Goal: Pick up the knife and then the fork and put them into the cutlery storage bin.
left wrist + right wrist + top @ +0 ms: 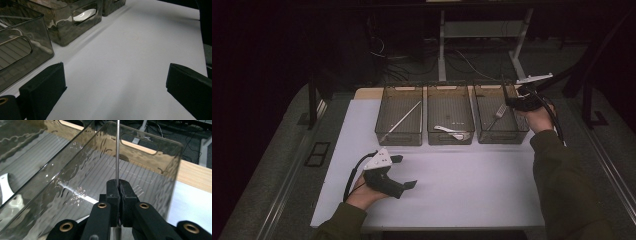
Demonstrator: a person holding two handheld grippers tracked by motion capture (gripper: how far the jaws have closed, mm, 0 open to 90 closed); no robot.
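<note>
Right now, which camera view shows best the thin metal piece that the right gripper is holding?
The right gripper view: the thin metal piece stands edge-on, pinched in the shut right gripper, over the clear smoky plastic bin. The high view shows a fork in that bin, small and dim. The left gripper view looks over the white table.

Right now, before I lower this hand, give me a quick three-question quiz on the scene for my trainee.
1. True or false: the left gripper has its fingers open with nothing between them.
2. Which bin holds the white spoon? A left, B middle, C right.
3. What do the right gripper's fingers clamp?
Key: 1 true; 2 B; 3 a thin metal utensil, held at the right bin.
</note>
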